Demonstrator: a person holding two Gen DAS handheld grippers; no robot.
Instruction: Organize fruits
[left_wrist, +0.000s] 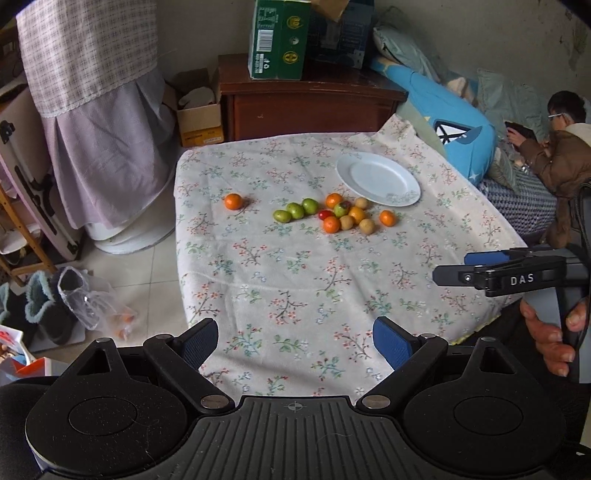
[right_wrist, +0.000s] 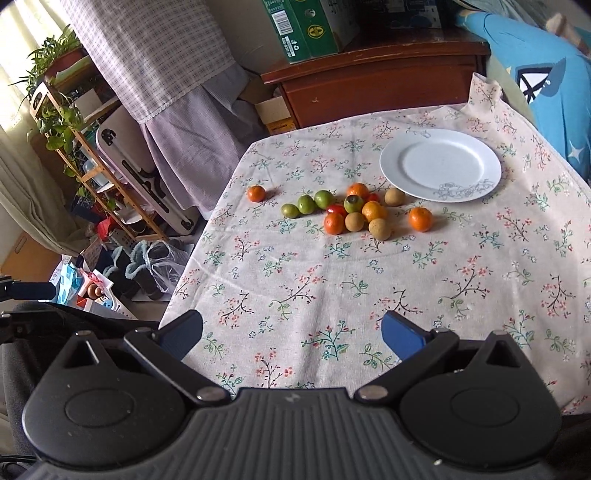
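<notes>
Several small fruits lie on the floral tablecloth (left_wrist: 295, 280): a lone orange (left_wrist: 233, 201) at the left, three green fruits (left_wrist: 295, 210), and a cluster of oranges, tan fruits and red ones (left_wrist: 347, 216). One orange (left_wrist: 387, 218) lies apart at the cluster's right. An empty white plate (left_wrist: 378, 179) sits just behind the cluster. The same fruits (right_wrist: 354, 214) and plate (right_wrist: 440, 164) show in the right wrist view. My left gripper (left_wrist: 295, 341) and right gripper (right_wrist: 291, 338) are both open and empty, well short of the fruit, over the table's near part.
The right gripper's body (left_wrist: 517, 277) shows at the right of the left wrist view. A wooden cabinet (left_wrist: 306, 99) with cardboard boxes stands behind the table. A person (left_wrist: 554, 147) sits on a bed at the far right. Boots and bags (left_wrist: 62, 302) lie on the floor at the left.
</notes>
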